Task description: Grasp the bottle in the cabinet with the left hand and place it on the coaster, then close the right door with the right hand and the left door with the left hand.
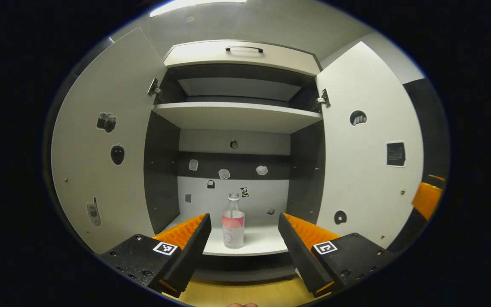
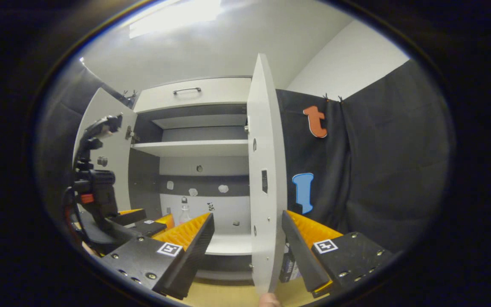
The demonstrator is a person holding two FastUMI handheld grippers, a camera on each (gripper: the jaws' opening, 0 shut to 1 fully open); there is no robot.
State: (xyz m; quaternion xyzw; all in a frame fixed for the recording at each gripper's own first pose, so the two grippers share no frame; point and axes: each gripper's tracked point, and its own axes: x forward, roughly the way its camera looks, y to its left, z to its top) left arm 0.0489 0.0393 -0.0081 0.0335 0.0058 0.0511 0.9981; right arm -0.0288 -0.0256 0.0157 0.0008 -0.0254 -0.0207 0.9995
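Note:
A clear bottle (image 1: 233, 222) with a pink label stands upright on the cabinet's bottom shelf (image 1: 254, 243), near its front edge. My left gripper (image 1: 244, 224) is open in front of the cabinet, and the bottle sits in line with the gap between its fingers, farther in. Both doors hang open: the left door (image 1: 105, 145) and the right door (image 1: 367, 149). In the right gripper view my right gripper (image 2: 247, 221) is open, with the right door's (image 2: 264, 179) edge standing between its fingers. The left gripper (image 2: 143, 221) and the bottle (image 2: 184, 214) appear there at the left.
A middle shelf (image 1: 237, 115) and a drawer with a dark handle (image 1: 244, 48) sit above the bottle. Small stickers dot the cabinet's back wall and both doors. A wooden tabletop (image 1: 245, 294) lies below the cabinet. Black cloth (image 2: 377, 170) hangs to the right of the cabinet.

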